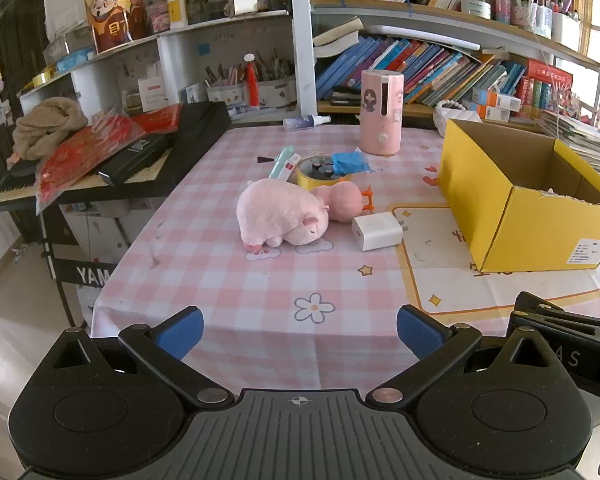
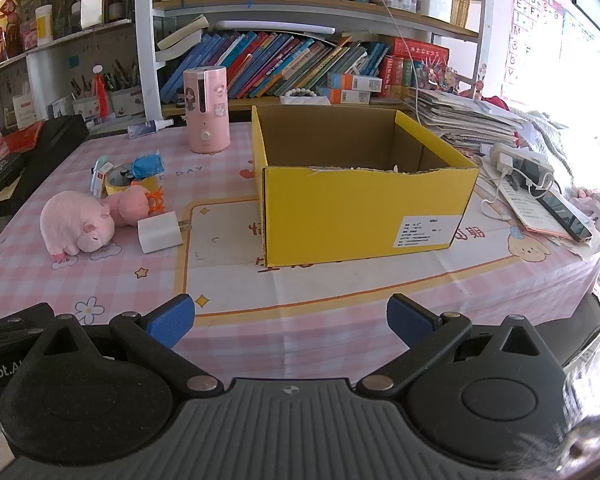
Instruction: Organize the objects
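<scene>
A pink plush pig (image 1: 280, 218) (image 2: 76, 226) lies on the pink checked tablecloth, touching a smaller pink plush with orange feet (image 1: 342, 200) (image 2: 134, 204). A white charger plug (image 1: 377, 230) (image 2: 160, 234) sits right of them. Behind are a yellow tape roll (image 1: 320, 174) (image 2: 120, 184), a blue packet (image 1: 350, 162) (image 2: 148, 165) and a teal tube (image 1: 282, 162). An open yellow cardboard box (image 1: 512, 216) (image 2: 360, 208) stands to the right. My left gripper (image 1: 300, 332) is open over the table's near edge, well short of the toys. My right gripper (image 2: 290, 320) is open in front of the box.
A pink humidifier (image 1: 381, 112) (image 2: 206, 110) stands at the back of the table. Bookshelves line the rear. A keyboard (image 1: 112, 168) piled with red packets and a cloth stands off the table's left. Papers, a phone and a power strip (image 2: 520, 160) crowd the right side.
</scene>
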The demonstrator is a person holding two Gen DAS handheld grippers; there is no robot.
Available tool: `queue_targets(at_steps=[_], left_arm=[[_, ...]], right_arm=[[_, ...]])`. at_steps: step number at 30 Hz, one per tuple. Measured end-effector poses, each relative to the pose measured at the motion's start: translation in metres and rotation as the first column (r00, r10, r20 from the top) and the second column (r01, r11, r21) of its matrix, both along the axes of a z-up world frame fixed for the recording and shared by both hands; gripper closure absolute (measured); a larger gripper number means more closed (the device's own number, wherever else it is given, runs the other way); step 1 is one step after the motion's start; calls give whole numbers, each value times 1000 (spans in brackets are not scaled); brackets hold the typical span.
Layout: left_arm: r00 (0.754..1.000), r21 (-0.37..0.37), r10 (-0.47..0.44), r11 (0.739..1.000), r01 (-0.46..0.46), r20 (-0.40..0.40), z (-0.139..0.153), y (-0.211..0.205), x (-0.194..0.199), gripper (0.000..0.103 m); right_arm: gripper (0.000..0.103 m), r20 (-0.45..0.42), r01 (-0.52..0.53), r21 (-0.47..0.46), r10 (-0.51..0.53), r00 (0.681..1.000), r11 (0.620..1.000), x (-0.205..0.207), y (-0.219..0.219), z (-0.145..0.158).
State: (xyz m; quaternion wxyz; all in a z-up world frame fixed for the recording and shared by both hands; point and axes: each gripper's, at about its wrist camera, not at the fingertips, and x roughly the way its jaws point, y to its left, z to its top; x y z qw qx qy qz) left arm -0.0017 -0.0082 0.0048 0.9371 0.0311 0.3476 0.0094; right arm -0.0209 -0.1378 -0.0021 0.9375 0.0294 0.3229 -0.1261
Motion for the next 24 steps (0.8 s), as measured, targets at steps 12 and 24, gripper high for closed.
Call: queue_targets(at_steps=[12,24], left_arm=[[1000,1,-4,1000,4,0,4,-3,-5,0],[1000,1,-5,1000,5,-1,2,-2,-2,0]], right_arm=[[0,0,1,0,-1,1000,1000,3,2,-2],[0,-2,0,1,0,1000,1000,4,-1,-1]])
